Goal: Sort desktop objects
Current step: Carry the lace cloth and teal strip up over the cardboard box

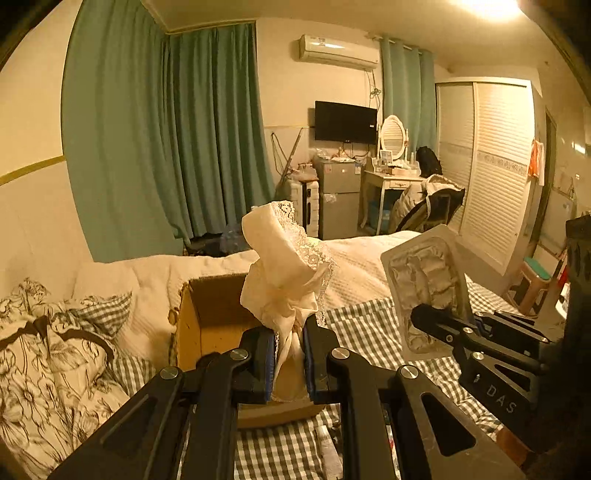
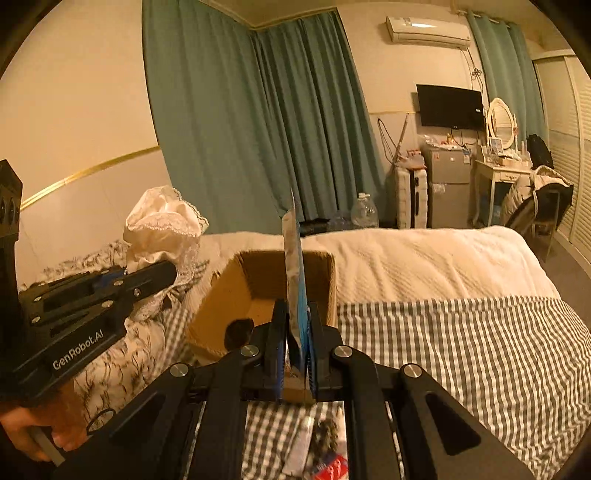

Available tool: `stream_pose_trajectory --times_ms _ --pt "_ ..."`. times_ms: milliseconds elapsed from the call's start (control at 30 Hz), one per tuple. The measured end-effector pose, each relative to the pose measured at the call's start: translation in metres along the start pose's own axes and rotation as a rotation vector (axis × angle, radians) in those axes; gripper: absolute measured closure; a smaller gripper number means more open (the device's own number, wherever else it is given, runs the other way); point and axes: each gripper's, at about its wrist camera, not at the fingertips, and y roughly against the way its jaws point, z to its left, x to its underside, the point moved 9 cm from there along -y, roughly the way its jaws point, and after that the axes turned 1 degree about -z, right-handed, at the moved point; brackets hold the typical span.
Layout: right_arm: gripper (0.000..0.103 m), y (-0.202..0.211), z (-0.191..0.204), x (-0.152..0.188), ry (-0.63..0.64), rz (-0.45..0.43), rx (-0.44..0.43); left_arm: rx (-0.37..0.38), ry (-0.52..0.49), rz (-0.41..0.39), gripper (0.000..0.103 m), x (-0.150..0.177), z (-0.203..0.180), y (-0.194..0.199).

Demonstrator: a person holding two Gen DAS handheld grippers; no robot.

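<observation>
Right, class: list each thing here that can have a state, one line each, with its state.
Left claw: shut on cream lace-trimmed cloth, held up.
Right claw: shut on flat clear plastic blister pack, edge-on.
Brown cardboard box: open.
Green curtains: drawn.
Black wall television: off.

Open cardboard box (image 2: 266, 295) ahead; pillows (image 1: 55, 350) crowd its left side.

Warm yellow-orange light is tinting both views. A ceiling lamp (image 1: 487, 5) is blowing out to a white glare at the top of the left wrist view. The air conditioner (image 2: 428, 31) is catching a bright streak. Fisheye distortion is bending the curtains (image 1: 166, 140) and walls, and black corners are ringing each frame. Far furniture is looking soft and grainy; shadows are pooling inside the cardboard box (image 2: 243, 295).
</observation>
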Motion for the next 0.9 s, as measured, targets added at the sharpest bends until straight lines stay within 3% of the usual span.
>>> stream_pose_trajectory --times_ms 367,633,900 --pt "0.095 -0.023 0.019 -0.021 0.018 -0.022 0.005 -0.061 0.02 -0.067 0.091 -0.008 0.032 -0.001" --pt "0.095 -0.052 0.035 -0.013 0.08 -0.013 0.048 -0.086 0.069 -0.005 0.091 0.02 0.06 -0.035" --pt "0.095 -0.095 0.04 0.007 0.105 0.045 0.035 -0.112 0.097 0.069 0.091 0.045 0.083 -0.073"
